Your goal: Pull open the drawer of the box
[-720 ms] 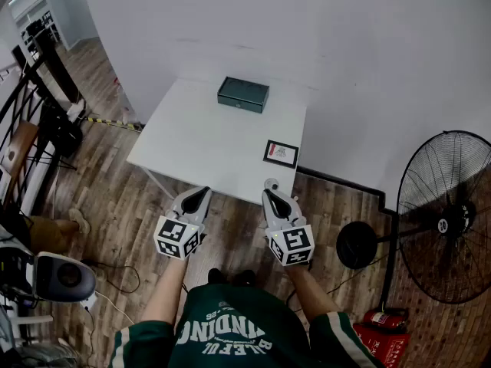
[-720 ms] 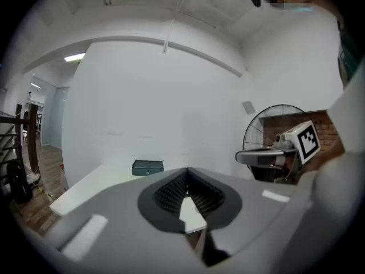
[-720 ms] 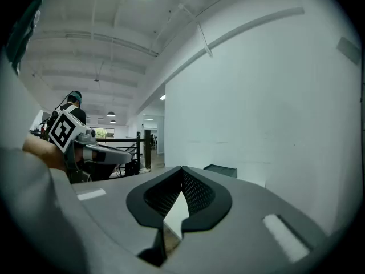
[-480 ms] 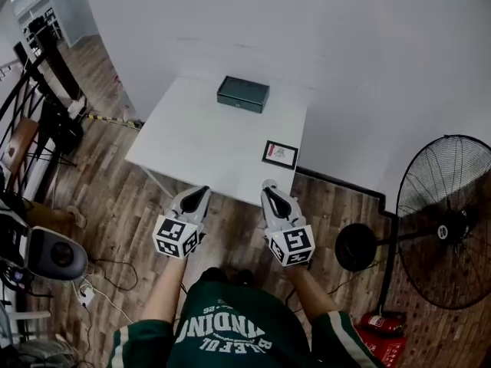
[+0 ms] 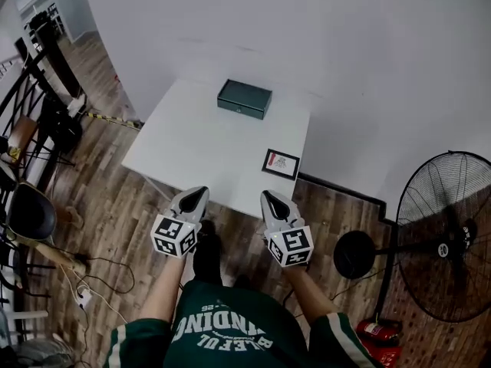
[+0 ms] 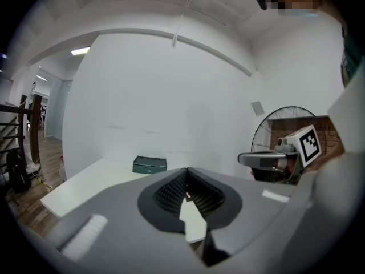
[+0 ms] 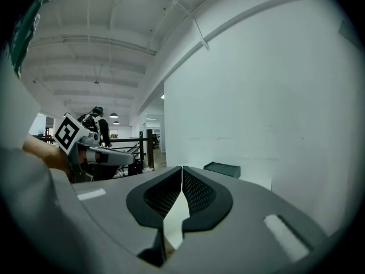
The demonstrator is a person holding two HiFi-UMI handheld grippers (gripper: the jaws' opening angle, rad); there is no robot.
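A dark green box (image 5: 244, 99) lies at the far side of the white table (image 5: 192, 148), its drawer front facing me and closed. The same box (image 6: 149, 164) shows small ahead in the left gripper view, and the box (image 7: 222, 169) again in the right gripper view. My left gripper (image 5: 198, 192) hangs just short of the table's near edge, jaws shut with nothing held. To its right, my right gripper (image 5: 268, 195) is level with it, also shut and empty. Both are well short of the box.
A small card (image 5: 280, 163) with a dark frame lies at the table's near right corner. A standing fan (image 5: 449, 240) is on the wood floor to the right. Chairs and a railing (image 5: 31, 113) stand at the left. A white wall backs the table.
The view has shifted slightly: table and box sit a little lower and to the right in the frame. Both grippers have kept their pose, still shut.
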